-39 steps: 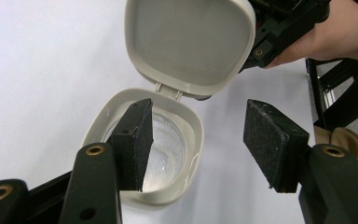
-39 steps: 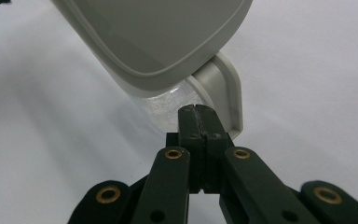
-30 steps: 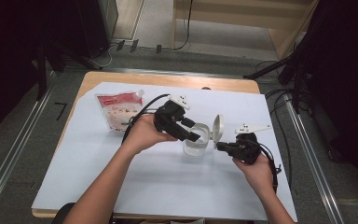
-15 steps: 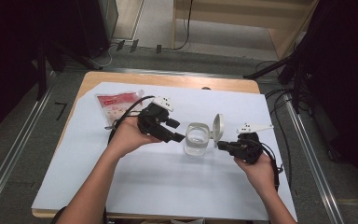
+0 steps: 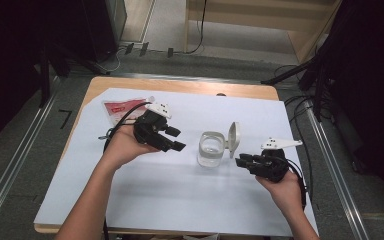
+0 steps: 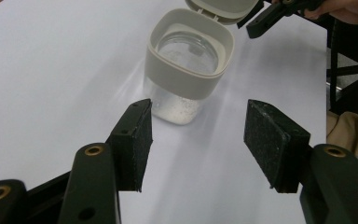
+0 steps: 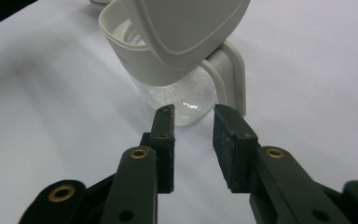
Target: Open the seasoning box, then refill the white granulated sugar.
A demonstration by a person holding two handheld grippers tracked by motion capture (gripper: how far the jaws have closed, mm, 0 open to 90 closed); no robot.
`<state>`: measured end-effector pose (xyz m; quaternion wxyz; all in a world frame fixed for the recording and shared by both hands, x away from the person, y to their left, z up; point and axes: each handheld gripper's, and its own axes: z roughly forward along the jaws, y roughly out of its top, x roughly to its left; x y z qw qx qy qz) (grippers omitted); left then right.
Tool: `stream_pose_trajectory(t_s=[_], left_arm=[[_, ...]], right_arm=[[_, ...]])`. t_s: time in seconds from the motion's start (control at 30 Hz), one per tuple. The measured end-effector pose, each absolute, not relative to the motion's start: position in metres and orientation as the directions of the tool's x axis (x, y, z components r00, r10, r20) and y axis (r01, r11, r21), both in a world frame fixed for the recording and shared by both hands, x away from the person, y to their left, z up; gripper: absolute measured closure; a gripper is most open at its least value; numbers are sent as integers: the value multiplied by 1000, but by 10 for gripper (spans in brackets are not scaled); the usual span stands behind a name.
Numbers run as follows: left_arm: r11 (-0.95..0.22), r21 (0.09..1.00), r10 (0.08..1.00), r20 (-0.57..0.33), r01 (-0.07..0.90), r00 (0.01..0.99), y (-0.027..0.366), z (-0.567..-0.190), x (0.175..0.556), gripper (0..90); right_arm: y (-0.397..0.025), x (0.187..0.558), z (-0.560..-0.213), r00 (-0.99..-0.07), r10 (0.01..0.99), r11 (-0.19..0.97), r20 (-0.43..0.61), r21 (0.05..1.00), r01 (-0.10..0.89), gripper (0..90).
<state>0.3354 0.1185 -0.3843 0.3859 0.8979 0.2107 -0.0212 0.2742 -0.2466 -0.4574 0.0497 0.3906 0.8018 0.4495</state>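
White sheet (image 5: 170,200), open jar (image 5: 212,149) between two empty tools.

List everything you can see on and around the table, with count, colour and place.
Jar: one, clear with beige rim, table centre, between the grippers.
Lid: one, beige, hinged open at the jar's right.
Bag: one, red and clear, back left.
Sheet: one, white, covering the table.
Left gripper: one, black, open, left of the jar.
Right gripper: one, black, slightly open, right of the jar.
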Motion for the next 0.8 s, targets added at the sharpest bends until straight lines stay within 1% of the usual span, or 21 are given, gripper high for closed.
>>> stream_pose_trajectory(t_s=[0.1, 0.33, 0.47, 0.8], left_arm=[[-618, 679, 366, -199, 397, 909, 124, -385, 337, 419], [-594, 686, 394, -207, 420, 896, 137, -384, 338, 420], [-578, 689, 414, -214, 437, 885, 145, -385, 338, 441], [-554, 686, 454, -226, 472, 862, 167, -384, 335, 437]], right_arm=[[-247, 271, -456, -703, 663, 289, 257, 779, 557, 678], [-246, 270, -454, -706, 661, 290, 253, 782, 552, 629], [-249, 266, -454, -705, 663, 296, 251, 777, 555, 613], [-248, 265, -452, -716, 651, 290, 251, 790, 541, 547]])
